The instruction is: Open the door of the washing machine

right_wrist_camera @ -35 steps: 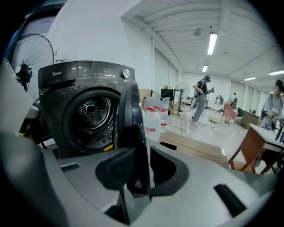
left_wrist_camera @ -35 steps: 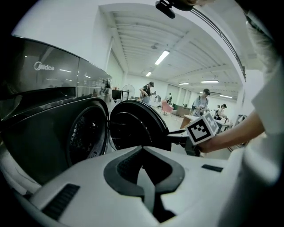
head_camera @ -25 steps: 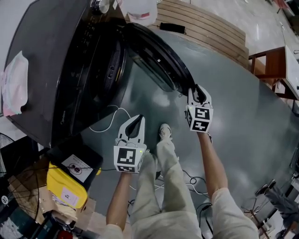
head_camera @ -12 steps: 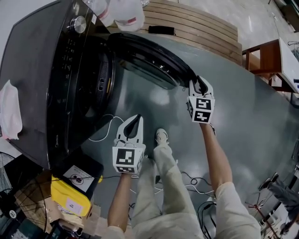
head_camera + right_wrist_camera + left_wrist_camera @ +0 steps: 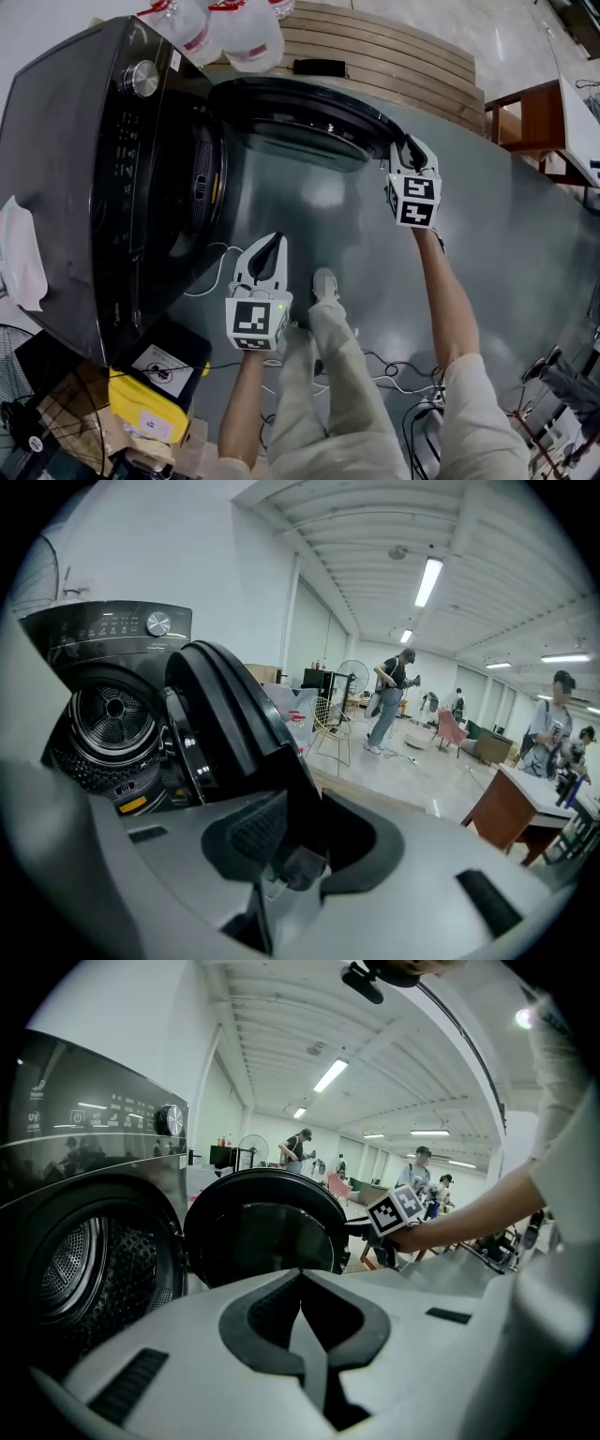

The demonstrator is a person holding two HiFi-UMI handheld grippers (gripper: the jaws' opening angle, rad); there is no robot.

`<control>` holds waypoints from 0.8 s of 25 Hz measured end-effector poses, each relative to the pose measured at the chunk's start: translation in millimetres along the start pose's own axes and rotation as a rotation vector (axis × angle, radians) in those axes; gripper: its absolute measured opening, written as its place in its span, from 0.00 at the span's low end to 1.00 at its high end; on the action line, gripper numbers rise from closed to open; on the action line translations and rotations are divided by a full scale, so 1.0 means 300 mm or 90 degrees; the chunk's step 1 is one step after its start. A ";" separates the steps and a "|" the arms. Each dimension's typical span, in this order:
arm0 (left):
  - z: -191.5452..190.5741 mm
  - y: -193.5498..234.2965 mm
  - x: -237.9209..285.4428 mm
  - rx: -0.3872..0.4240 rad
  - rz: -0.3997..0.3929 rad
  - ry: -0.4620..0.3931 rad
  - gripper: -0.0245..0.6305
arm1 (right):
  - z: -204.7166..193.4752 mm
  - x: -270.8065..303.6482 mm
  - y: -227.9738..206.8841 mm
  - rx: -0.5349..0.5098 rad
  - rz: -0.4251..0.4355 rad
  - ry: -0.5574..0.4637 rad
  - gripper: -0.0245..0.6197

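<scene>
Right arm stretched forward; right gripper (image 5: 406, 148) clamped narrow on the free edge of the door (image 5: 281, 112), which is swung wide off the washing machine (image 5: 75, 169). Left gripper (image 5: 271, 240) low by the leg, jaws together, empty.

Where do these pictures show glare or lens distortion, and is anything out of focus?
Head view: a pale glare patch on the floor near the door. Left gripper view: fisheye bending, black corners, ceiling lamps blown out. Right gripper view: same bending; the close right gripper looks soft.

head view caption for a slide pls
The right gripper grips the rim of the open door; the left gripper is shut and empty.
</scene>
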State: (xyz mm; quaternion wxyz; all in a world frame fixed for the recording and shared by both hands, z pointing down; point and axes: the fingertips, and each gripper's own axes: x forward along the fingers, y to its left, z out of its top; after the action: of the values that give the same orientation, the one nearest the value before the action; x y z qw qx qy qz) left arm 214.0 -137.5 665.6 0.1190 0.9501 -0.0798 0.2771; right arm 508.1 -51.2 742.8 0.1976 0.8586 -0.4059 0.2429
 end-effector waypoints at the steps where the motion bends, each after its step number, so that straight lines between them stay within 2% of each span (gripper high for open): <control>1: 0.003 0.002 0.007 0.000 0.000 0.001 0.05 | 0.009 0.015 -0.010 -0.002 0.000 -0.001 0.19; 10: 0.030 0.010 0.052 0.001 0.002 0.004 0.05 | 0.067 0.103 -0.067 -0.018 0.003 -0.001 0.18; 20: 0.065 -0.018 0.043 0.012 0.004 -0.002 0.05 | 0.036 0.075 -0.058 -0.009 0.026 0.017 0.22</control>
State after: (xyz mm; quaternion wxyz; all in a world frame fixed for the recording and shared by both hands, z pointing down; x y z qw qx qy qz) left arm 235.7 -138.7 655.7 0.1094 0.9514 -0.0804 0.2765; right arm 537.0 -60.3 744.5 0.2042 0.8454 -0.4226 0.2550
